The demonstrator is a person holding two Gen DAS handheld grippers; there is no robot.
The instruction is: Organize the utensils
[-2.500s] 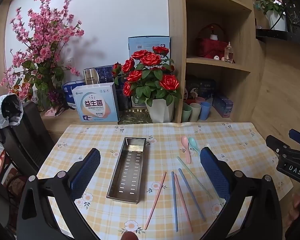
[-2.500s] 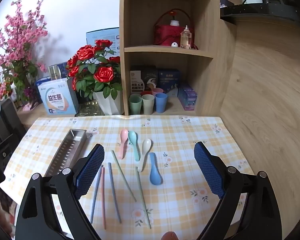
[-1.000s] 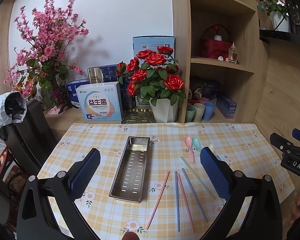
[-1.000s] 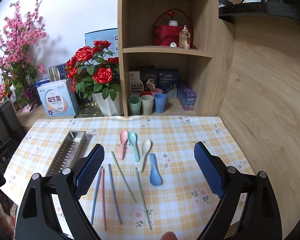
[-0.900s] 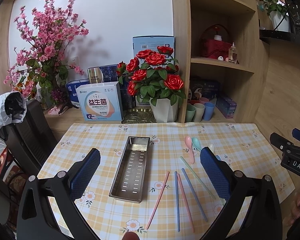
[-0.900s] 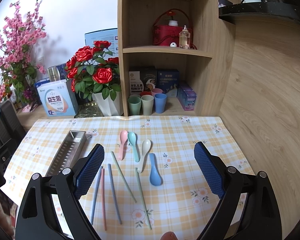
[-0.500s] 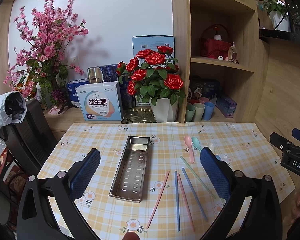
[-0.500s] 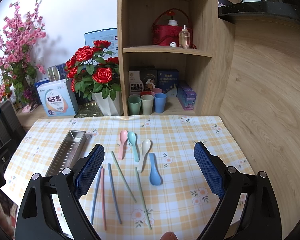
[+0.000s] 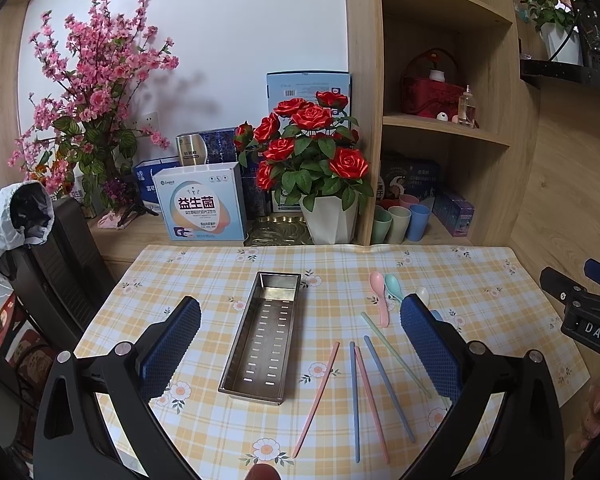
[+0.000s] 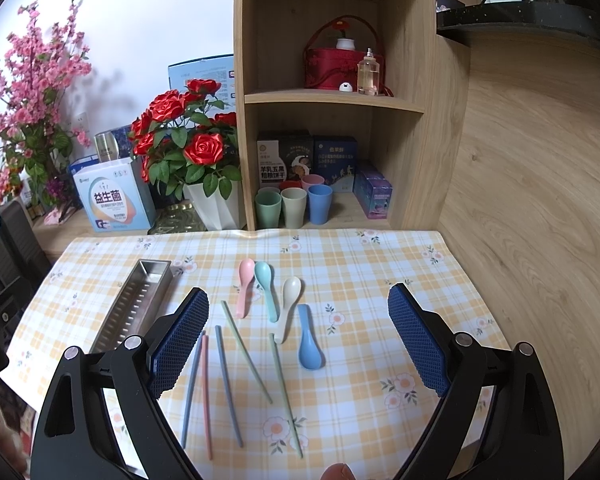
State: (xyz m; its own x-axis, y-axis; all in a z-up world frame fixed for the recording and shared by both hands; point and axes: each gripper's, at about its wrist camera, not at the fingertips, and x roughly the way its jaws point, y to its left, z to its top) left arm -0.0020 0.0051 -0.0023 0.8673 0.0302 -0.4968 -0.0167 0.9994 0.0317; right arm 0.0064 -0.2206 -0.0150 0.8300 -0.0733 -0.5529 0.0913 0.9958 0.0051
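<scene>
Left gripper (image 9: 300, 332) and right gripper (image 10: 298, 332), each spread wide and grasping nothing, poised above a worktop covered by a yellow-and-white checked, flower-printed cloth (image 10: 380, 280). In the left wrist view a long perforated stainless-steel tray (image 9: 266, 332) lies lengthwise at centre, nothing in it. At 3 o'clock from the tray lie loose pastel chopsticks: a pink chopstick (image 9: 316, 398) nearest it, then a blue chopstick (image 9: 355, 400), a second pink chopstick (image 9: 372, 404), a second blue chopstick (image 9: 388, 388) and a green chopstick (image 9: 392, 350). In the right wrist view four plastic spoons lie at 12 o'clock from the chopsticks: a pink spoon (image 10: 244, 286), a teal spoon (image 10: 267, 290), a cream spoon (image 10: 287, 308) and a blue spoon (image 10: 309, 338). A white pot of red roses (image 10: 216, 204) stands beyond the cloth's far edge.
</scene>
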